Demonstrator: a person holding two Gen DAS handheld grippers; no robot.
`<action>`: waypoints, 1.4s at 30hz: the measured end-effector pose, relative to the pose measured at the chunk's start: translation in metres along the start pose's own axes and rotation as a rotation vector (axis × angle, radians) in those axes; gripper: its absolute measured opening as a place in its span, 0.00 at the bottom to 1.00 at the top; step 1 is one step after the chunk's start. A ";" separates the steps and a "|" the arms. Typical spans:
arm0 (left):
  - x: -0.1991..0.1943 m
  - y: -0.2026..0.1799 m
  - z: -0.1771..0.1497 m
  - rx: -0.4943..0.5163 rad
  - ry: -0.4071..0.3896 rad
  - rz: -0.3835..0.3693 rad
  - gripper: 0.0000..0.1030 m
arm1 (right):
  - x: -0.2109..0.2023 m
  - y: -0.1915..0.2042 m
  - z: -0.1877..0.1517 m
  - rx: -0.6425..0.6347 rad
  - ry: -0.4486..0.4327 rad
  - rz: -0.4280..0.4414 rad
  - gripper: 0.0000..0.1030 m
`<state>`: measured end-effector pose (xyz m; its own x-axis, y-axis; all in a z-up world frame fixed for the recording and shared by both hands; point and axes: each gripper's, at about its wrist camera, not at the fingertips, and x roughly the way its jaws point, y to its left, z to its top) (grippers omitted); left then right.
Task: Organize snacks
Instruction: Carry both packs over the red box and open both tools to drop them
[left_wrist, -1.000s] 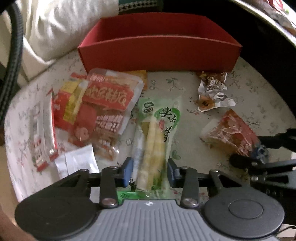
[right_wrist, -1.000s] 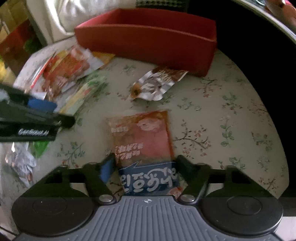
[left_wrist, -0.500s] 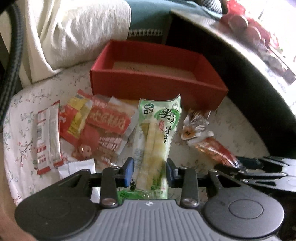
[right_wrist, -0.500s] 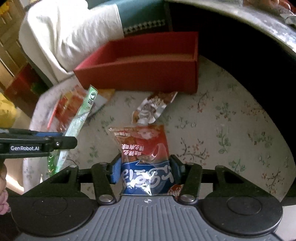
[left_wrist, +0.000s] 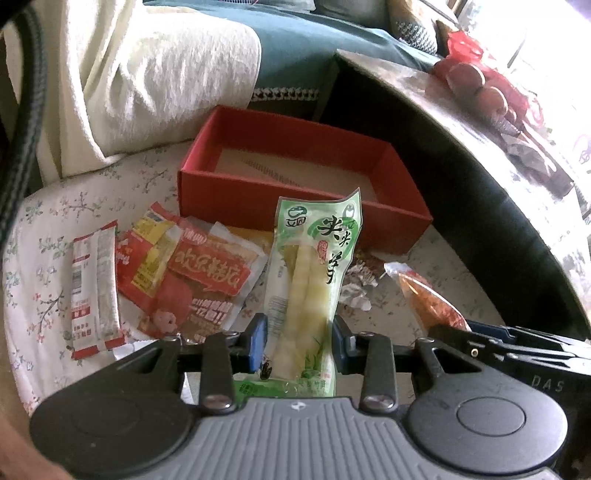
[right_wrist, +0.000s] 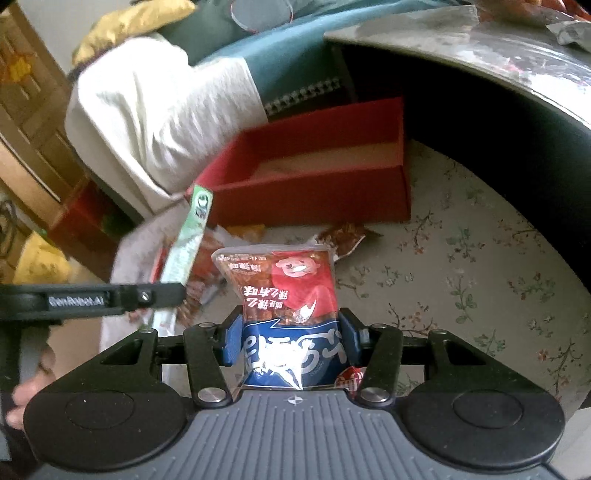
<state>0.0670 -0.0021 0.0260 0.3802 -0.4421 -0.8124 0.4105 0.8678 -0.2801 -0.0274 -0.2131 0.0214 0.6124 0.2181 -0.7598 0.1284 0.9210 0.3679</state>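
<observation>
My left gripper (left_wrist: 298, 345) is shut on a green bamboo-shoot packet (left_wrist: 314, 280), which stands up off the floral cloth. My right gripper (right_wrist: 291, 341) is shut on a red-and-blue snack packet (right_wrist: 288, 295), also lifted clear. The same red-and-blue packet (left_wrist: 430, 295) shows edge-on at the right of the left wrist view, and the green packet (right_wrist: 188, 236) shows edge-on at the left of the right wrist view. An open red box (left_wrist: 295, 181) (right_wrist: 317, 184) sits behind both, with only its pale floor showing inside.
Several red and yellow snack packets (left_wrist: 184, 273) and a white-and-red sachet (left_wrist: 94, 288) lie left of the green packet. A crumpled brown wrapper (right_wrist: 341, 238) lies before the box. A cream cushion (left_wrist: 147, 77) and a dark round table edge (left_wrist: 480, 184) border the cloth.
Both grippers have risen and tilted up, lifting their packets off the cloth. The right jaws closed onto the red-and-blue packet. More of the box's inside now shows.
</observation>
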 end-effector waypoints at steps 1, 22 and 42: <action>-0.001 -0.001 0.002 -0.003 -0.008 -0.001 0.29 | -0.002 0.000 0.002 0.001 -0.010 -0.001 0.58; 0.023 -0.020 0.095 0.035 -0.117 0.014 0.29 | 0.019 0.008 0.091 -0.016 -0.161 0.018 0.58; 0.100 -0.002 0.145 0.013 -0.081 0.113 0.29 | 0.102 -0.012 0.156 -0.046 -0.127 -0.100 0.58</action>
<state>0.2248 -0.0812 0.0192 0.4902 -0.3587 -0.7944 0.3717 0.9104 -0.1817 0.1547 -0.2528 0.0233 0.6926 0.0847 -0.7163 0.1599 0.9503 0.2670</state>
